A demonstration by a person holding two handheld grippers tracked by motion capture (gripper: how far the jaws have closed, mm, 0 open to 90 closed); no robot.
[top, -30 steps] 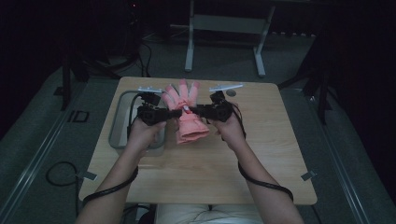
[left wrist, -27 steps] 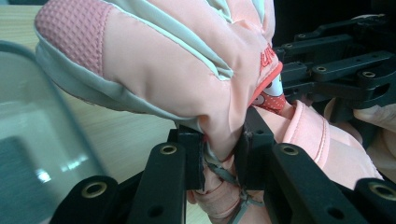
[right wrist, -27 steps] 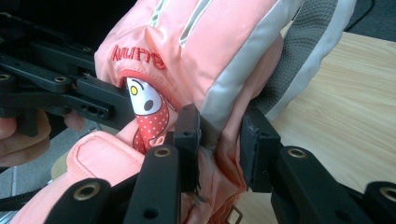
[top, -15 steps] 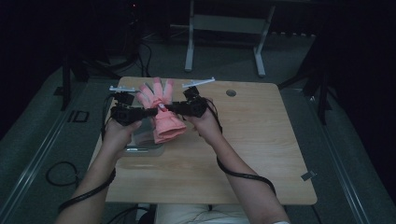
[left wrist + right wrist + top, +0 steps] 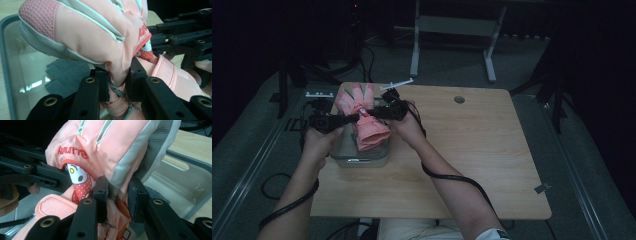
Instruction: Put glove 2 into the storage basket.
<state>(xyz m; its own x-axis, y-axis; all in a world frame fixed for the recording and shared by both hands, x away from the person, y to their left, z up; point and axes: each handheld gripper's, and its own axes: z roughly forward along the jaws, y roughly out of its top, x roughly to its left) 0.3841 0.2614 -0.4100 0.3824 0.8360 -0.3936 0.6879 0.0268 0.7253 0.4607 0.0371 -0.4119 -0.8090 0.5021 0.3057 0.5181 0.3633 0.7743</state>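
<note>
The wooden table [image 5: 472, 150] runs across the high view, and at its left edge sits a clear plastic bin [image 5: 360, 156] with a grey rim. Above that bin a pink winter glove [image 5: 364, 120] hangs in the air, fingers pointing away from the person and cuff drooping toward the bin, held between the two tools. The left gripper [image 5: 343, 119] comes in from the left side of the glove and the right gripper [image 5: 374, 113] from the right, so the glove is stretched between them at about its wrist.

In the left gripper view, the left gripper [image 5: 117, 80] has its black jaws pressed in on a fold of the glove's pink fabric, with the bin's glossy floor below and behind. In the right gripper view, the right gripper [image 5: 117, 195] likewise pinches a pleat of the glove [image 5: 105, 150] beside its grey mesh panel; a small cartoon patch [image 5: 78, 178] and red embroidered lettering [image 5: 72, 152] sit just left of the jaws.
</note>
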